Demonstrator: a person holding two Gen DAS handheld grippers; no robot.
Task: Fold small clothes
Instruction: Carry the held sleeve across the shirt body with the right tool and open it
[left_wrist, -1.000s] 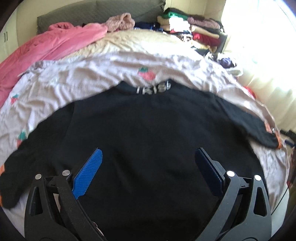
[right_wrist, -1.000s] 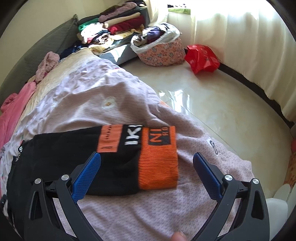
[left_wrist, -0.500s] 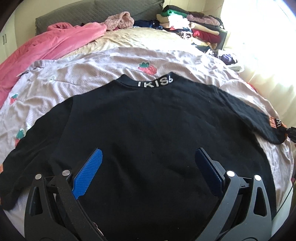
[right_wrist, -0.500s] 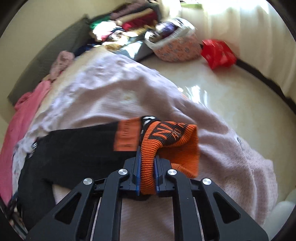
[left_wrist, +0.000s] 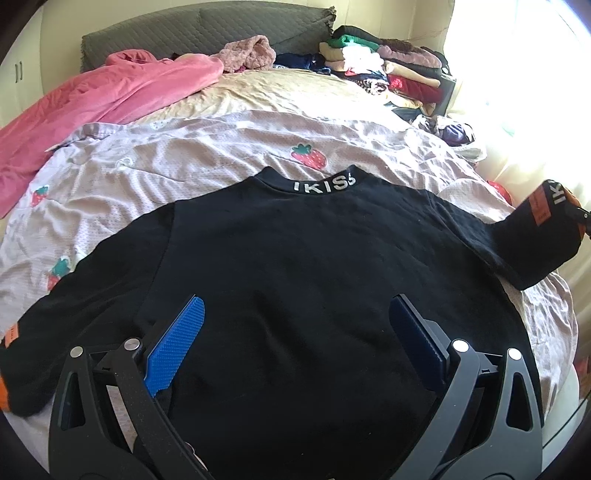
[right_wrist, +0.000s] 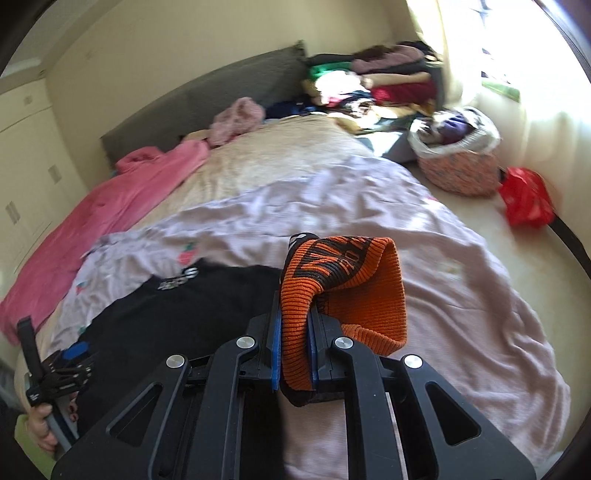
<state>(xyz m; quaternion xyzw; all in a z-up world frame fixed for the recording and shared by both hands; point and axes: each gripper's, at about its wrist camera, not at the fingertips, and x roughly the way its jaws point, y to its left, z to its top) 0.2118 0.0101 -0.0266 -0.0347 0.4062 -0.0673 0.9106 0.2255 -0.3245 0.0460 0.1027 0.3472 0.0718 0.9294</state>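
Fingers of your right gripper (right_wrist: 294, 343) are clenched on the orange ribbed cuff (right_wrist: 347, 295) of the black sweater (left_wrist: 295, 288), and the blue pads pinch the knit from both sides, so the cuff stands lifted above the bed and folds over itself. Black letters are woven in the cuff, but you cannot read them here because the fabric is bent. In the left wrist view this sleeve (left_wrist: 532, 243) rises at the right edge of the bed and shows an orange patch and the white letters "IK". Your left gripper (left_wrist: 295, 332) is released, its jaws wide apart over the lower body of the sweater with nothing between them. The sweater lies flat, back side up, and its collar (left_wrist: 325, 182) carries the white word "IKIS" and one more sign that is not clear. Under it is a wrinkled lilac sheet (left_wrist: 207, 155) with strawberry prints, with free room toward the headboard. A pink blanket (left_wrist: 96, 103) lies along the left side. Past the right edge of the bed is glossy floor (right_wrist: 524, 266), and a floral basket (right_wrist: 458, 173) and a red bag (right_wrist: 526, 201) stand there.
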